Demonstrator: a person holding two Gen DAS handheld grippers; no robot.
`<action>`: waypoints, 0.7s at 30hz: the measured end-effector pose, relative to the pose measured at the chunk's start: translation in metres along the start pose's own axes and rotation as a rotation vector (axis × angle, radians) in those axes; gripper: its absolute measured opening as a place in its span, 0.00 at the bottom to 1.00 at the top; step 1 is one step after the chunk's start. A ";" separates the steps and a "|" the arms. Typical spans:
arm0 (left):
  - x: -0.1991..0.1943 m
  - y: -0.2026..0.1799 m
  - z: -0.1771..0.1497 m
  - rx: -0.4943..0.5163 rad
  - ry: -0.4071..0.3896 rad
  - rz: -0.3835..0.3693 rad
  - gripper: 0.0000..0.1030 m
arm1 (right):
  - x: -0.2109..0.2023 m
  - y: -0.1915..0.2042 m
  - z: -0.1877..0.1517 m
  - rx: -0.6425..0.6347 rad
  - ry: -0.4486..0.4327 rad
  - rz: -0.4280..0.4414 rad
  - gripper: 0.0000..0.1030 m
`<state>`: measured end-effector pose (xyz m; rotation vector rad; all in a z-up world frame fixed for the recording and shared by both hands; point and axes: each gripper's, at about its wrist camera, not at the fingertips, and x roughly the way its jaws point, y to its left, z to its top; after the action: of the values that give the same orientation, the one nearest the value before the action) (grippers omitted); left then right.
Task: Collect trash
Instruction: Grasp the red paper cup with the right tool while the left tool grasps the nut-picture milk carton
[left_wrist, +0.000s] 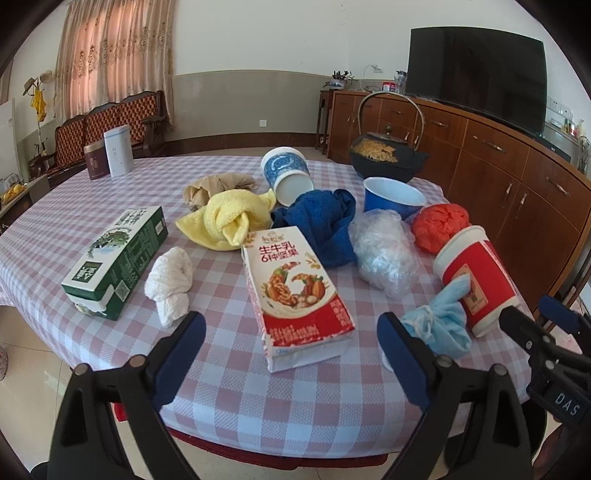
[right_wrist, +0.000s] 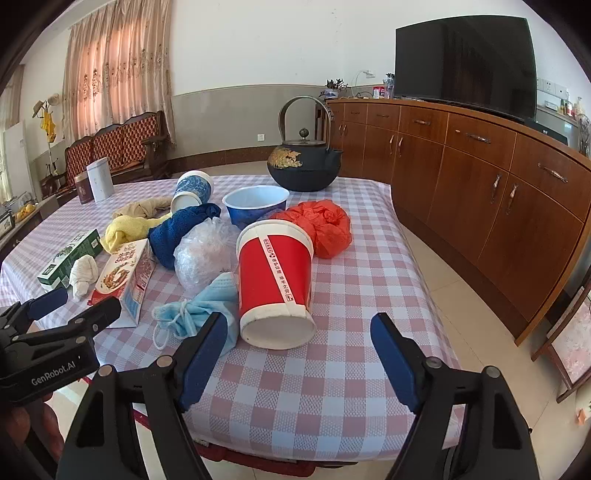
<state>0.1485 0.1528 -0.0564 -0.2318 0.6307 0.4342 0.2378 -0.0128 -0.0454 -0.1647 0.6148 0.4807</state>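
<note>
Crowding red cup (right_wrist: 275, 280): crumpled mask (right_wrist: 195, 314).

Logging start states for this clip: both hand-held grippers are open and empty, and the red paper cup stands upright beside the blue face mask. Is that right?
Not quite. The red paper cup lies on its side, its base facing the camera, as the right wrist view shows. The rest holds: it is beside the blue face mask, and the left hand-held gripper and right hand-held gripper are open and empty.

Lay scattered toward the surface's (right_wrist: 332, 369) near edge: tipped red paper cup (right_wrist: 275, 280), crumpled blue mask (right_wrist: 199, 310), red-white carton (left_wrist: 299, 291), green carton (left_wrist: 118, 258), white tissue wad (left_wrist: 170, 284).
</note>
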 end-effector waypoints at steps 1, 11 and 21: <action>0.003 0.000 0.001 -0.002 0.006 0.001 0.89 | 0.005 -0.001 0.000 -0.002 0.008 0.011 0.77; 0.028 0.000 0.007 -0.016 0.054 0.005 0.83 | 0.046 0.005 0.005 -0.006 0.080 0.080 0.57; 0.018 0.005 0.004 0.027 0.056 -0.048 0.51 | 0.038 0.007 0.006 0.024 0.061 0.085 0.54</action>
<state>0.1615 0.1641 -0.0650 -0.2334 0.6845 0.3740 0.2648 0.0095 -0.0626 -0.1314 0.6885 0.5523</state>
